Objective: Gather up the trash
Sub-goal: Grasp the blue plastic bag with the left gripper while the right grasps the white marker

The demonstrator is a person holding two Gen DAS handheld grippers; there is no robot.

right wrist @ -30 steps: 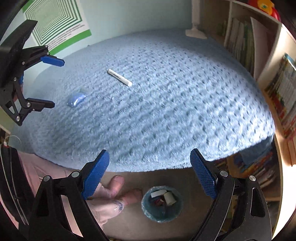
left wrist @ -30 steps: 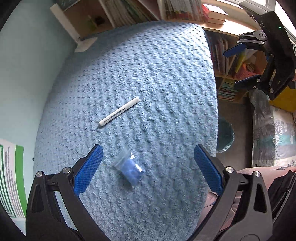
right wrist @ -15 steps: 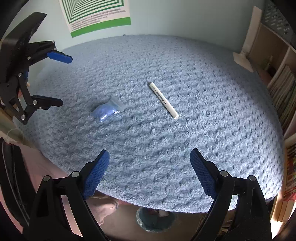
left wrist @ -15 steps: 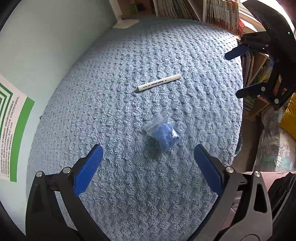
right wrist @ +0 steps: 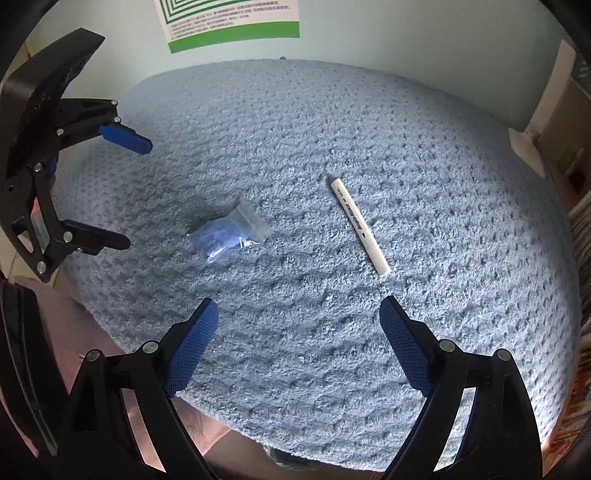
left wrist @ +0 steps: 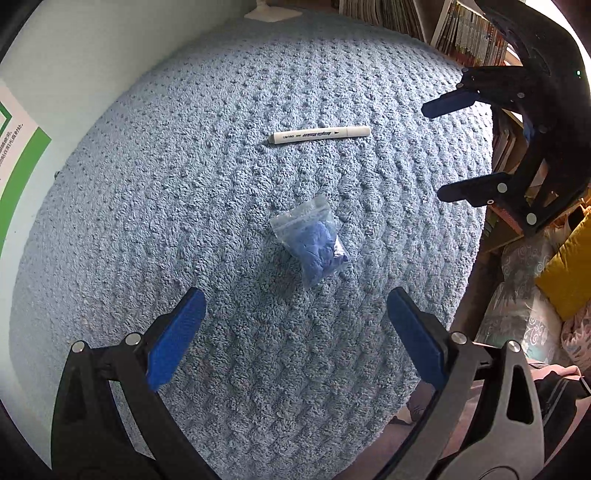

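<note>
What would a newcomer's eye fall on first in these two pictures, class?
First the small bag of blue stuff, lying mid-blanket just ahead of the open left gripper. Next the white marker, lying apart from the bag, ahead of the open right gripper. Behind, a green-and-white poster hangs on the wall.

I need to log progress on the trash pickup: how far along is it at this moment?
Nothing looks collected in these views. The small plastic bag and the white marker both lie on the blue textured mat, untouched. Nothing is in hand: the left claw and right claw are both open and empty, the left lined up just short of the bag. Both pickups remain, likely the bag first.
</note>
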